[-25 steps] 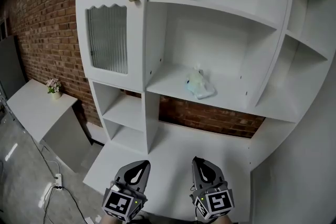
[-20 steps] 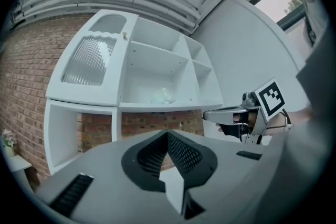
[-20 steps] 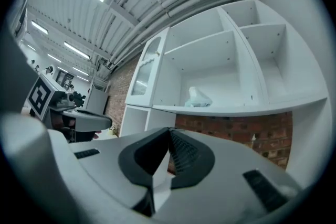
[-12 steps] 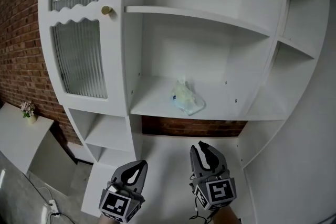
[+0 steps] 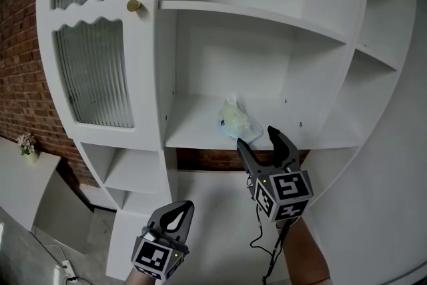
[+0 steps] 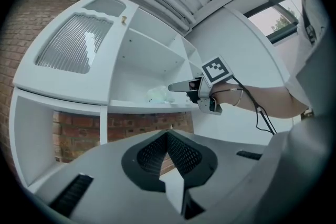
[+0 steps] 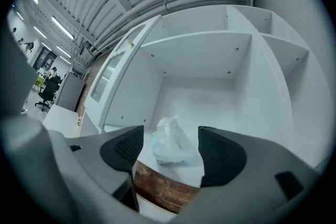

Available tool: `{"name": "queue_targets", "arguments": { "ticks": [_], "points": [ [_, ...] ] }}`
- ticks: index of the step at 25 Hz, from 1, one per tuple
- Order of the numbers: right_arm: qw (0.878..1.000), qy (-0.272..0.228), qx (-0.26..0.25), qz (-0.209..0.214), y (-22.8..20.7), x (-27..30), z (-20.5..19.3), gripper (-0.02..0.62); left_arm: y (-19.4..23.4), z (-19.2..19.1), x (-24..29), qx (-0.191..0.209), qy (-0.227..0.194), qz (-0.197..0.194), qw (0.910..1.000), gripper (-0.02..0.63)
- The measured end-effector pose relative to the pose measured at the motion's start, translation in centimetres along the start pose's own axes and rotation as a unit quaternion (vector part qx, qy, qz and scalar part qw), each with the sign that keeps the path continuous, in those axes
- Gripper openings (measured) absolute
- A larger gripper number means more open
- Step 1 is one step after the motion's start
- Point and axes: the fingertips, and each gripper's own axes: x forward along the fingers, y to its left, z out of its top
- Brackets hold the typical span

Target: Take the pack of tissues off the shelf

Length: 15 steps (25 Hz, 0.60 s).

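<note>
The right gripper point(image 5: 257, 138), jaws opening wide and empty, is pointing at the pack of tissues point(image 5: 237, 122) and should be straddling it squarely before squeezing, while the left gripper point(image 5: 181, 209) is hanging closed.

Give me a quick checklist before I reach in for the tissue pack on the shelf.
1. Pack of tissues lies alone on the shelf: ok.
2. Right gripper jaws opening, and they look wide enough for the pack: ok.
3. Pack lined up between the jaws in the right gripper view: ok.
4. Pads on the pack: not ok, short of it.
5. Left gripper shut, low, clear of the reach: ok.
</note>
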Motion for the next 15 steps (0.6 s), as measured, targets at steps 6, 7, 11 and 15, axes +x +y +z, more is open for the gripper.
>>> {"name": "queue_targets", "arguments": {
  "ticks": [6, 7, 11, 15],
  "points": [
    [0.998, 0.045, 0.001, 0.039, -0.3, 4.0, 0.1, 0.325, 0.5, 0.4, 0.3, -0.002, 0.000, -0.006, 1.0000, 0.012],
    [0.997, 0.054, 0.002, 0.048, -0.2, 4.6, -0.2, 0.320, 0.6, 0.4, 0.3, -0.003, -0.004, -0.006, 1.0000, 0.012],
    [0.994, 0.093, -0.002, 0.052, -0.6, 5.9, -1.4, 0.282, 0.6, 0.1, 0.6, -0.009, -0.008, -0.010, 0.9999, 0.012],
    [0.993, 0.107, -0.018, 0.041, -0.9, 6.0, -1.9, 0.219, 0.6, 0.0, 0.5, -0.008, 0.000, -0.012, 0.9999, 0.012]
  ]
}}
